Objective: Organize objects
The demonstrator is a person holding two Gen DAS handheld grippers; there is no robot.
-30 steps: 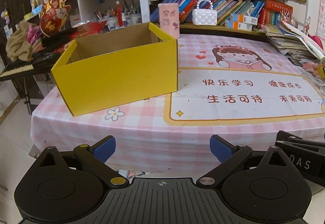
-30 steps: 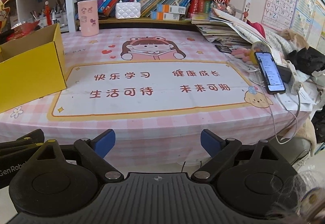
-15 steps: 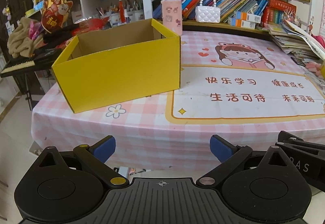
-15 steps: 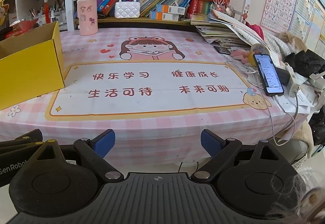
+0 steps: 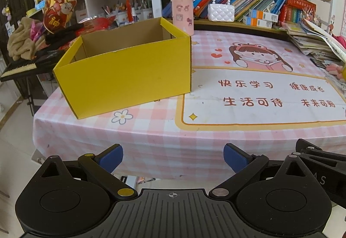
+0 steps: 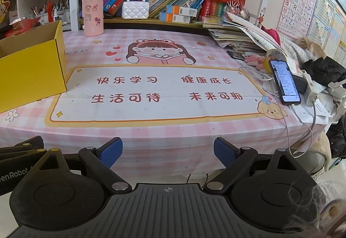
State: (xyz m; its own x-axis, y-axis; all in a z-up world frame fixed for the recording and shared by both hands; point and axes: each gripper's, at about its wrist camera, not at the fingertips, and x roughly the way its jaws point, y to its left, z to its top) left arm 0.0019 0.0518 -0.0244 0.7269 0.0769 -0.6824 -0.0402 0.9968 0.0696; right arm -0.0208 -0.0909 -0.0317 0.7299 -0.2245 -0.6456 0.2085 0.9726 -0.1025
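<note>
Bookshelves crammed with books filled the background behind a table point(image 5: 151, 136) under a pink checked cloth. In the left wrist view, the yellow box point(image 5: 123, 78) stood open-topped in the centre left of the frame, on the table near its front edge, and what showed of its inside looked empty. A pink cup point(image 5: 182, 15) and a white purse point(image 5: 221, 12) sat at the top centre, by the shelf. The left hand-held gripper point(image 5: 173, 157) hung at the bottom of the frame, short of the table, its jaws wide and holding nothing.

In the right wrist view, the box point(image 6: 32, 69) was at the left edge, the cup point(image 6: 93, 16) and purse point(image 6: 135, 10) at the upper left. A phone point(image 6: 284, 82) lay at the right on its cable among papers. The right hand-held gripper point(image 6: 167, 149) was likewise wide and empty, off the table's front edge.

Nothing seemed sorted yet. A good start would probably be to carry one upright item, squarely gripped, over the box rim before letting go.
</note>
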